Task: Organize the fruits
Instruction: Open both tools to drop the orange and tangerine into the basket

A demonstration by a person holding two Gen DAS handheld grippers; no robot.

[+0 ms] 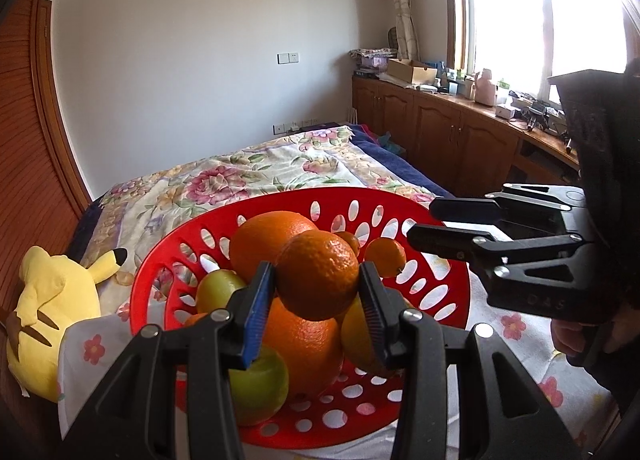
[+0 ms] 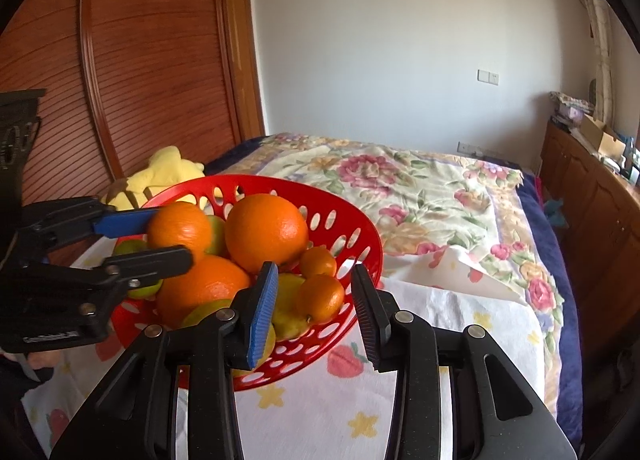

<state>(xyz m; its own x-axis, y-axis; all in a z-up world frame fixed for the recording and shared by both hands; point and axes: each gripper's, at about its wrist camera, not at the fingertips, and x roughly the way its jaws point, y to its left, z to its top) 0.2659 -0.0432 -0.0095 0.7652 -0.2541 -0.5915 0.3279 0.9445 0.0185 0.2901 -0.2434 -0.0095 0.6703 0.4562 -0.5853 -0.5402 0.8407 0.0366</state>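
A red perforated basket (image 1: 280, 203) holds oranges, green fruits and small kumquats; it also shows in the right wrist view (image 2: 360, 236). My left gripper (image 1: 318, 300) is shut on a mandarin orange (image 1: 318, 276) and holds it above the fruit pile; it appears in the right wrist view (image 2: 160, 236) with the same orange (image 2: 178, 230). My right gripper (image 2: 316, 306) is open and empty at the basket's near rim, beside two kumquats (image 2: 320, 298). It shows in the left wrist view (image 1: 440, 225) at the basket's right edge.
The basket stands on a white cloth (image 2: 420, 320) with fruit prints, over a flowered bedspread (image 2: 420, 187). A yellow plush toy (image 1: 52, 300) lies left of the basket. A wooden wardrobe (image 2: 120, 59) is on the left, a cluttered wooden cabinet (image 1: 460, 127) under the window on the right.
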